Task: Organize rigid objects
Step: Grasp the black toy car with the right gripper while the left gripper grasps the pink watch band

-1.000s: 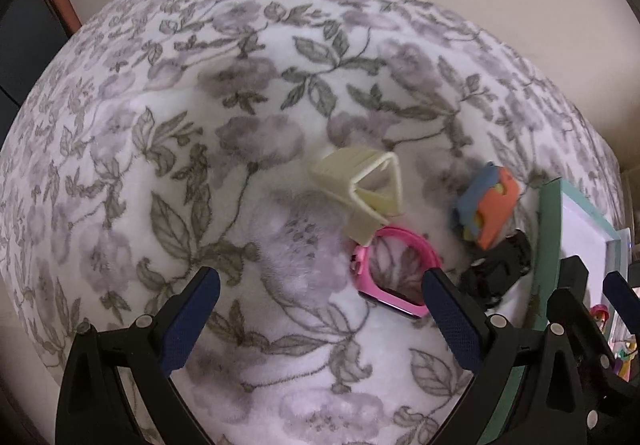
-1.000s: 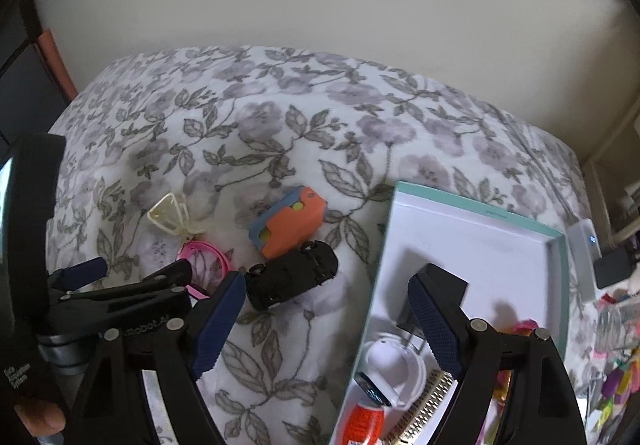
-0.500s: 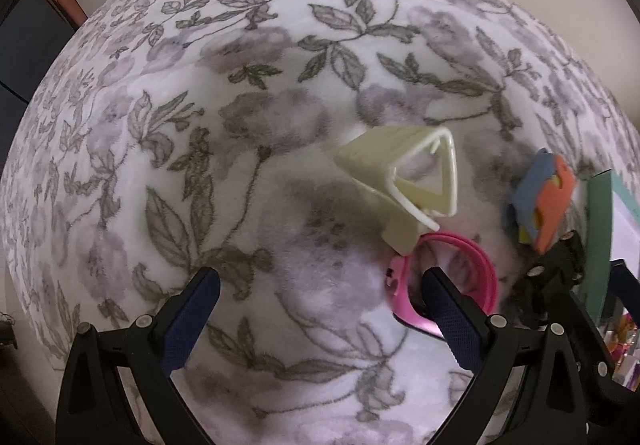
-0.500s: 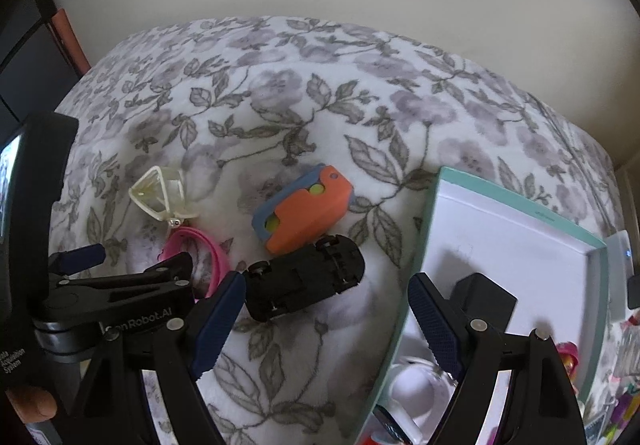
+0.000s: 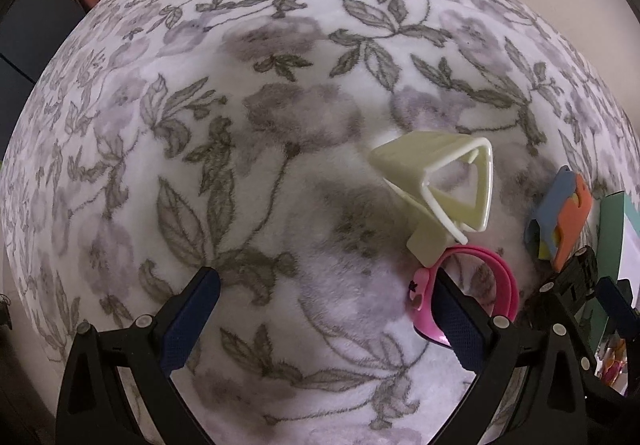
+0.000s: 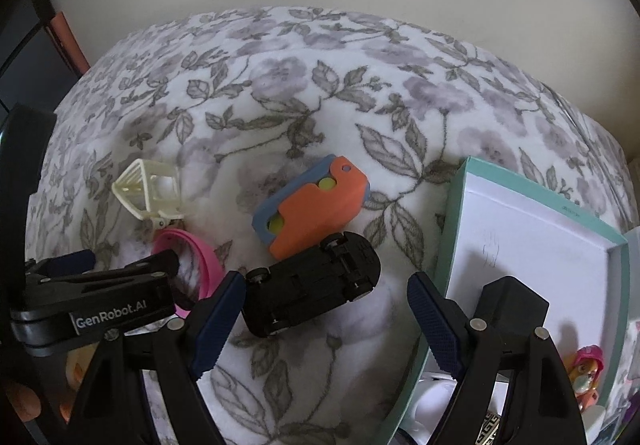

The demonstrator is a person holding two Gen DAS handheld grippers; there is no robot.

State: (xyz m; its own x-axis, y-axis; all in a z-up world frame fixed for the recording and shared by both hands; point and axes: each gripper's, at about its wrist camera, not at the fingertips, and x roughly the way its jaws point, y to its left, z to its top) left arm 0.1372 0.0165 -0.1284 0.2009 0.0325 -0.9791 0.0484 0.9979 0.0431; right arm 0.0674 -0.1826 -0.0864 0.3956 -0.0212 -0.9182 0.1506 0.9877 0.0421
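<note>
A black toy car (image 6: 312,285) lies upside down on the flowered blanket, just ahead of my right gripper (image 6: 326,321). Its jaws are closing: the car sits between the fingertips, the left pad (image 6: 224,313) at its end, the right pad apart. An orange and blue toy (image 6: 312,205) leans against the car. Left of them are a cream wire-frame piece (image 6: 148,189) and a pink band (image 6: 200,257). My left gripper (image 5: 324,309) stands open low over bare blanket, its right finger (image 5: 456,321) overlapping the pink band (image 5: 484,277) below the cream piece (image 5: 436,185).
A teal-rimmed white box (image 6: 532,201) stands right of the car, with a black block (image 6: 512,297), a small doll (image 6: 586,369) and other bits inside. A wall lies behind the blanket. Dark furniture stands at the far left.
Both grippers have come down closer to the blanket. The right one shifted left from over the box to the black car. The left one drew in on the cream piece and pink band.
</note>
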